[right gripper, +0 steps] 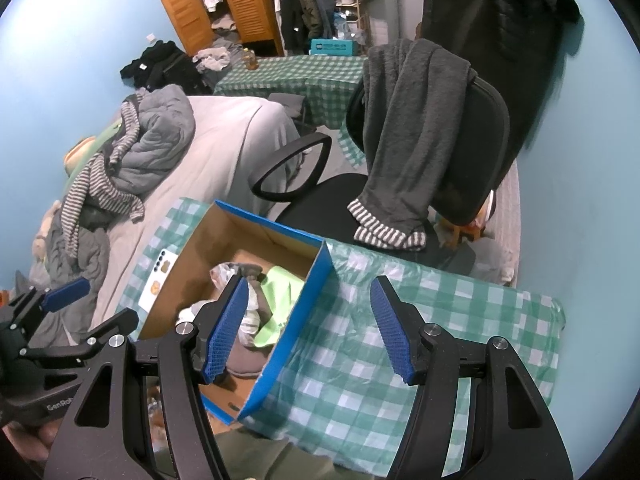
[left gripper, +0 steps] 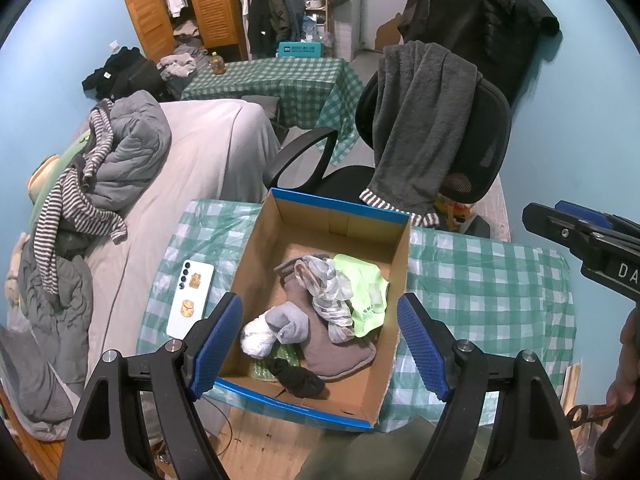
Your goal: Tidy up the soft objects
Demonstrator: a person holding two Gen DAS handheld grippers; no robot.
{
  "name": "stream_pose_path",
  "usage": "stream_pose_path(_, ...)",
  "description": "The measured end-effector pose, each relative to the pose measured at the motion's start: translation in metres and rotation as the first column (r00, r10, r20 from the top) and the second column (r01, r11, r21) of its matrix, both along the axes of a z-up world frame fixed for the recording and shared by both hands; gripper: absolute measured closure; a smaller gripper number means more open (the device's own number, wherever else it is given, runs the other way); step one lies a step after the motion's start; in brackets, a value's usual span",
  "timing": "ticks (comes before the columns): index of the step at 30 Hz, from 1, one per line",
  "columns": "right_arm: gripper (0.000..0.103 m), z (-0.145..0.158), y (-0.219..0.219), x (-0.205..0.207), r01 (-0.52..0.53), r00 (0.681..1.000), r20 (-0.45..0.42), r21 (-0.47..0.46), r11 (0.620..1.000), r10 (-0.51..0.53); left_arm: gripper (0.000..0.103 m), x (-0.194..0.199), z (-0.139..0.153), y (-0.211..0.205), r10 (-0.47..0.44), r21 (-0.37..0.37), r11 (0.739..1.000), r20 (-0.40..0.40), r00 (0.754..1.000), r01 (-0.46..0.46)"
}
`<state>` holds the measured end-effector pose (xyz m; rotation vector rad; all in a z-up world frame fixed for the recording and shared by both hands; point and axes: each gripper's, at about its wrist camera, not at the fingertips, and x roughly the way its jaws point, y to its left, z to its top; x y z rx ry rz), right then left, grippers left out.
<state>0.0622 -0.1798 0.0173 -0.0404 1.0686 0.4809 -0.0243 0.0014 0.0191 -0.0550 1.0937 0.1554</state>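
An open cardboard box [left gripper: 366, 384] with blue outer sides stands on a green checked table [left gripper: 480, 280]. Inside lie a grey soft piece [left gripper: 336, 352], a pale crumpled cloth [left gripper: 328, 296], a lime green cloth [left gripper: 368, 292], a grey and white sock bundle [left gripper: 272, 332] and a black sock [left gripper: 296, 380]. My left gripper [left gripper: 320, 346] is open and empty above the box's near edge. My right gripper [right gripper: 308, 328] is open and empty over the box's right wall [right gripper: 292, 336], above the table [right gripper: 400, 360]. The left gripper [right gripper: 60, 300] also shows at the right wrist view's left edge.
A white phone [left gripper: 191, 300] lies on the table left of the box. A black office chair [left gripper: 480, 140] with a grey towel [left gripper: 420, 128] draped over it stands behind the table. A bed [left gripper: 192, 168] with clothes lies to the left.
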Motion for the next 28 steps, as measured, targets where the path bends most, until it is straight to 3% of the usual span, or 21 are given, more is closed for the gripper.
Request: stream_pose_path(28, 0.040, -0.001, -0.001, 0.002, 0.001, 1.000, -0.002, 0.003, 1.000, -0.001, 0.022, -0.011, -0.003, -0.011, -0.013, -0.006, 1.000, -0.004, 1.000, 0.013)
